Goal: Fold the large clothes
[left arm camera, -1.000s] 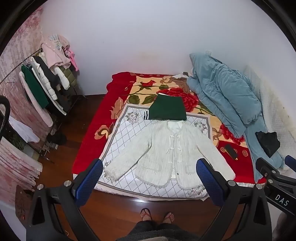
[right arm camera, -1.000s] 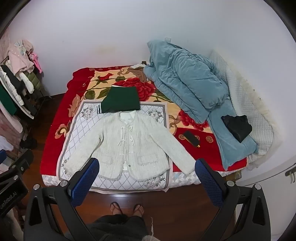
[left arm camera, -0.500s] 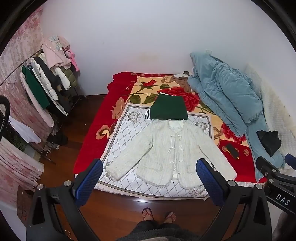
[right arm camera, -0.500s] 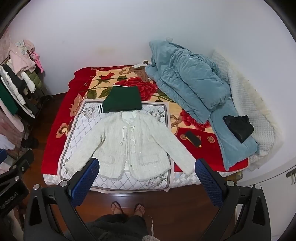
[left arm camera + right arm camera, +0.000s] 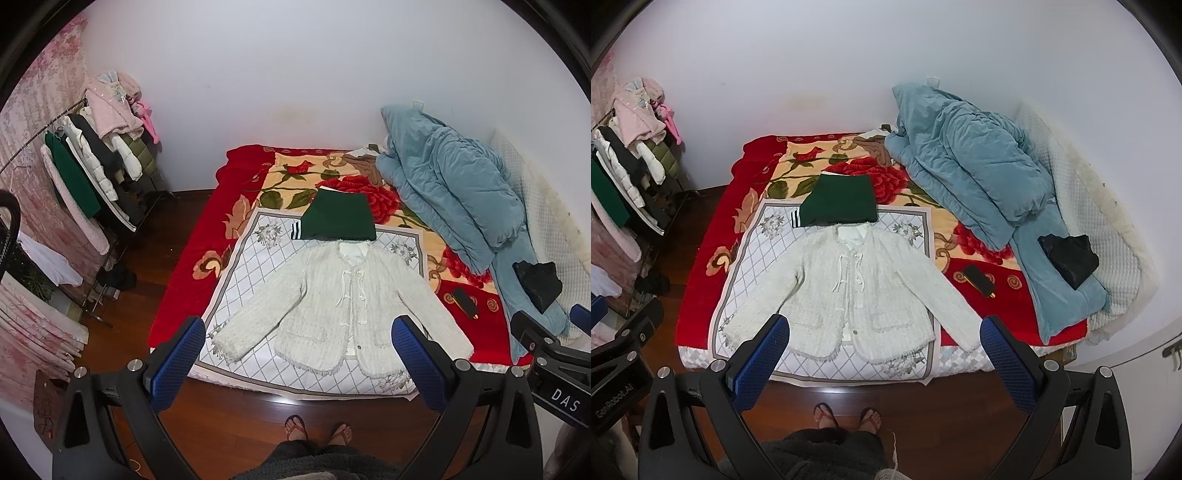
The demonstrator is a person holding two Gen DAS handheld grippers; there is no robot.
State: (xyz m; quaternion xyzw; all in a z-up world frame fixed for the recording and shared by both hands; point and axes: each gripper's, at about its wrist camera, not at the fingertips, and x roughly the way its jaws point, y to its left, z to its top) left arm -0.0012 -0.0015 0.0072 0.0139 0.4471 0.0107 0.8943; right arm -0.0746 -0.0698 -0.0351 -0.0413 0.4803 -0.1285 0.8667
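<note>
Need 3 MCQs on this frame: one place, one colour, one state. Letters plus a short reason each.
1. Where is the folded green garment?
A. on the floor
B. on the bed, just beyond the white jacket's collar
C. on the blue duvet

2. What colour are the pads of the right gripper?
A. blue
B. orange
C. grey

3. How does the white jacket lie?
A. folded in half
B. rolled up
C. spread flat, front up, sleeves out

Answers:
1 B: it sits on the bed at the jacket's collar end, apart from the blue duvet.
2 A: both pads show blue in the right wrist view, as do those of the left gripper.
3 C: both sleeves angle outward and the front ties face up; neither open gripper touches it.
</note>
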